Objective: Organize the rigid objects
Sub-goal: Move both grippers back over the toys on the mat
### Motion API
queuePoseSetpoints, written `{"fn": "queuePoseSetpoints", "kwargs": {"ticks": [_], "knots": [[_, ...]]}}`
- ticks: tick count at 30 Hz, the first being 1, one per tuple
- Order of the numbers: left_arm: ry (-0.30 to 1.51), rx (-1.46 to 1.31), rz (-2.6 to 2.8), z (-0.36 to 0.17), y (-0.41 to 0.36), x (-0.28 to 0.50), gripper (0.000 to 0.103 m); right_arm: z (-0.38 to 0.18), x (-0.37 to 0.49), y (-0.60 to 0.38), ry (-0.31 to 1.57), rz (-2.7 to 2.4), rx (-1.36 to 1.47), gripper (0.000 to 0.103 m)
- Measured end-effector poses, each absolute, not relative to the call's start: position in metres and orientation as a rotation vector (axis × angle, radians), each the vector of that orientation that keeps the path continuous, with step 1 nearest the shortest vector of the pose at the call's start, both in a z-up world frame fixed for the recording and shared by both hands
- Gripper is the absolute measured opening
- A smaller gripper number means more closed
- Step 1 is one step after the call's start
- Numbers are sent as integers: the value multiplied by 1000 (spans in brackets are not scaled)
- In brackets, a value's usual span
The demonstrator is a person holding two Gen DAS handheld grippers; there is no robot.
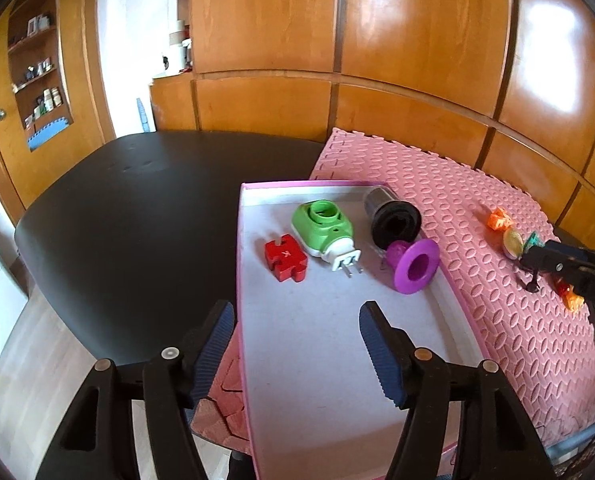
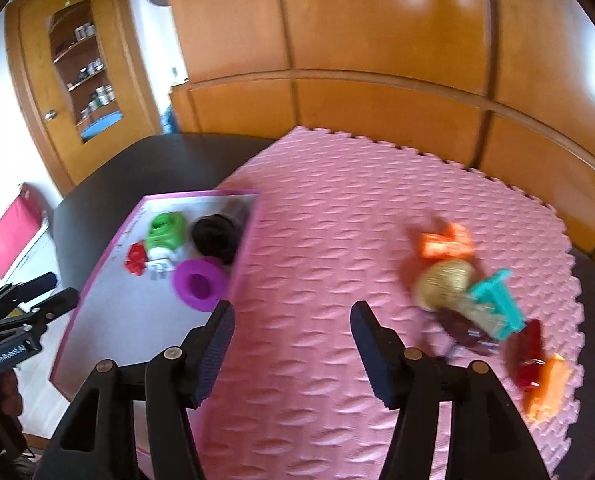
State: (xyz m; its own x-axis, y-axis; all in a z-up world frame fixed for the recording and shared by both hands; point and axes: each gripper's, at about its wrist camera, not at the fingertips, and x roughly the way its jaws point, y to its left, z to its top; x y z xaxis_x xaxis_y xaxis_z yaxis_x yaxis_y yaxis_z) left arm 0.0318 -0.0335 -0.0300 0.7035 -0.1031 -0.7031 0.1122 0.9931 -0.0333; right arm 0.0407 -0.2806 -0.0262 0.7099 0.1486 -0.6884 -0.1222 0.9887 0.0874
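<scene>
1. Far left, I see the black table [image 1: 129,216], bare on this side, with wooden cabinets [image 1: 417,40] behind it.
2. My left gripper [image 1: 297,344] hangs over the near end of the pink-rimmed tray [image 1: 337,380]; its jaws stand apart, with nothing between the blue pads [image 1: 217,352].
3. In the tray's far half, from left to right, lie the red puzzle piece [image 1: 285,258], the green plug-in device [image 1: 325,230] with its prongs toward me, and the black cylinder [image 1: 393,222] on its side against the far right corner.
4. The purple funnel-shaped piece [image 1: 413,266] lies just in front of the black cylinder, close to the tray's right wall.
5. The pink foam mat [image 2: 337,240] lies on the table; the tray rests on its left part and reaches out past its left edge.
6. My right gripper [image 2: 293,340] hovers over bare mat between the tray and the loose pile; its jaws are open and empty.
7. On the right of the mat, blurred, sits a cluster: an orange piece [image 2: 445,246], a tan round object [image 2: 441,284], a teal piece [image 2: 497,304], a dark red piece [image 2: 531,354] and another orange piece [image 2: 547,388]. I cannot tell which of them touch.
</scene>
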Motion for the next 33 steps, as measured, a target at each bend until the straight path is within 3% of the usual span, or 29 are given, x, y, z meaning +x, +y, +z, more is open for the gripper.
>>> {"fn": "queuePoseSetpoints", "kwargs": {"ticks": [15, 21, 33], "knots": [[812, 97, -209, -29, -81, 32, 67, -26, 4, -437, 669, -231, 216, 61], [792, 138, -311, -17, -117, 35, 67, -44, -18, -499, 639, -400, 453, 61], [866, 203, -534, -26, -211, 51, 66, -46, -22, -510, 652, -411, 529, 61]]}}
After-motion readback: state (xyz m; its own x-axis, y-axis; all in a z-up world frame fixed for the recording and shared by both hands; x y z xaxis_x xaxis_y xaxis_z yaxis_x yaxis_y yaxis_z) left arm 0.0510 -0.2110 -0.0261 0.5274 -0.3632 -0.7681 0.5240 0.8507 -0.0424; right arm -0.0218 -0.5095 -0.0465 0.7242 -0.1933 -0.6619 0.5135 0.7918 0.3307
